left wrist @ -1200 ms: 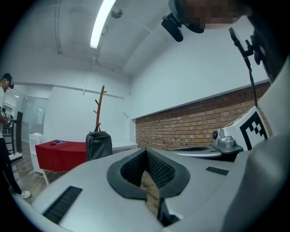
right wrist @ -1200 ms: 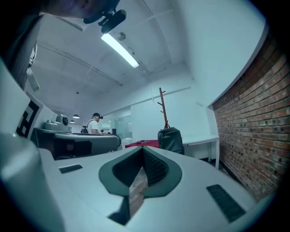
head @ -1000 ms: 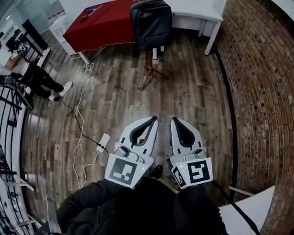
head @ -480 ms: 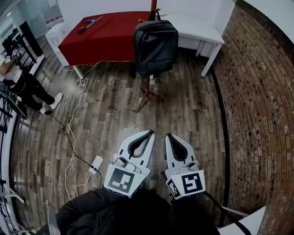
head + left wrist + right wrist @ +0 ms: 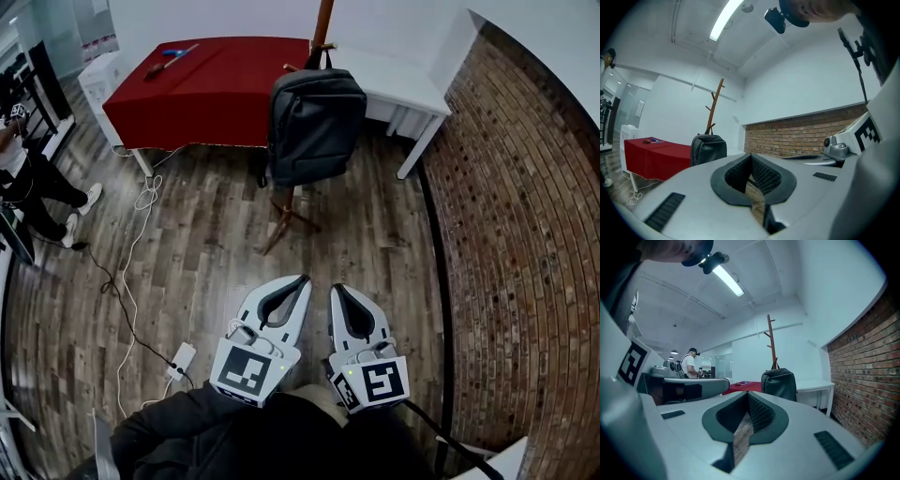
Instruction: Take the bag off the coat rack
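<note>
At the far left of the head view a person stands on the wooden floor. From there a white cable trails down to a power strip. To the right stands a table with a red cloth, with a few small objects near its far left corner that are too small to name.

The bag, a dark grey backpack, hangs by its top handle from the wooden coat rack, just in front of the red table's right end. It hangs upright against the pole, above the rack's splayed feet. It looks closed, and what is inside does not show. A white table stands to its right, and a brick wall runs down the right side.

Both tools sit low in the head view, well apart from the bag and side by side, with their tips pointing towards the rack. Dark sleeves show behind them. The left tool is clenched, its ribbed pads meeting with nothing between them, and its own view shows only floor through the slit. The right tool is clenched and empty too, just beside the left one, and the bag stands beyond its jaws in its own view.
</note>
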Demonstrator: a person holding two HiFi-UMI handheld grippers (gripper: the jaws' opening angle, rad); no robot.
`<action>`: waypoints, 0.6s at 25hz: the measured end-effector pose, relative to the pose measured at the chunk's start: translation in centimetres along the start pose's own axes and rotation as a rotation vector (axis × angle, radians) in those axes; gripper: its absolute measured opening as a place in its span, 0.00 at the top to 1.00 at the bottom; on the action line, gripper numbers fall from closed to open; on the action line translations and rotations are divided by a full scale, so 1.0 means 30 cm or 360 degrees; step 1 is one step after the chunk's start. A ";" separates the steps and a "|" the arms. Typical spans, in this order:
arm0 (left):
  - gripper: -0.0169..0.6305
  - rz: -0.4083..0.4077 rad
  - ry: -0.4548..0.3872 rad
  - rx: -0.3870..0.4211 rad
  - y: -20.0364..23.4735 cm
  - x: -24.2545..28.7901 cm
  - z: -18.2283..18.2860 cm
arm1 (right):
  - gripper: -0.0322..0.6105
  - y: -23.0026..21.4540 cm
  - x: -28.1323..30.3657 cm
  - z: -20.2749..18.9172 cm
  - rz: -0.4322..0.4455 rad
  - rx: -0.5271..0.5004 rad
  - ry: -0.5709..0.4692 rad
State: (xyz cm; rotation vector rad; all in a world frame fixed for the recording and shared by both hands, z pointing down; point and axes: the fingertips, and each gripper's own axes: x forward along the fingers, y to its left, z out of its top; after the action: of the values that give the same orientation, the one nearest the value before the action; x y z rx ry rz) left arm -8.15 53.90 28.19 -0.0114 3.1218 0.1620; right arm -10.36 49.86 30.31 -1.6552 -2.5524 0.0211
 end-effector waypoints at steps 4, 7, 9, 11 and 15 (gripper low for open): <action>0.96 -0.0024 -0.0007 -0.0007 0.018 0.063 0.003 | 0.94 -0.056 0.041 0.025 -0.0035 -0.0019 -0.0010; 0.96 -0.0024 0.0024 -0.0004 0.037 0.128 -0.017 | 0.94 -0.117 0.085 0.028 -0.0049 -0.0015 -0.0016; 0.96 -0.0012 0.0040 0.0007 0.057 0.179 -0.027 | 0.94 -0.160 0.124 0.029 -0.0046 -0.0011 -0.0028; 0.96 0.0008 0.0046 0.0020 0.079 0.237 -0.031 | 0.94 -0.206 0.167 0.031 -0.0034 -0.0012 -0.0042; 0.96 0.0046 0.0075 0.0041 0.111 0.371 -0.043 | 0.94 -0.320 0.260 0.033 0.0002 0.0000 -0.0052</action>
State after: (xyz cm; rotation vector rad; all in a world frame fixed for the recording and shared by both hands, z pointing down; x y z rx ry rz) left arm -19.32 57.01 29.63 0.0302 3.1718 0.1233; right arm -22.34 53.09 30.55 -1.6700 -2.5750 0.0481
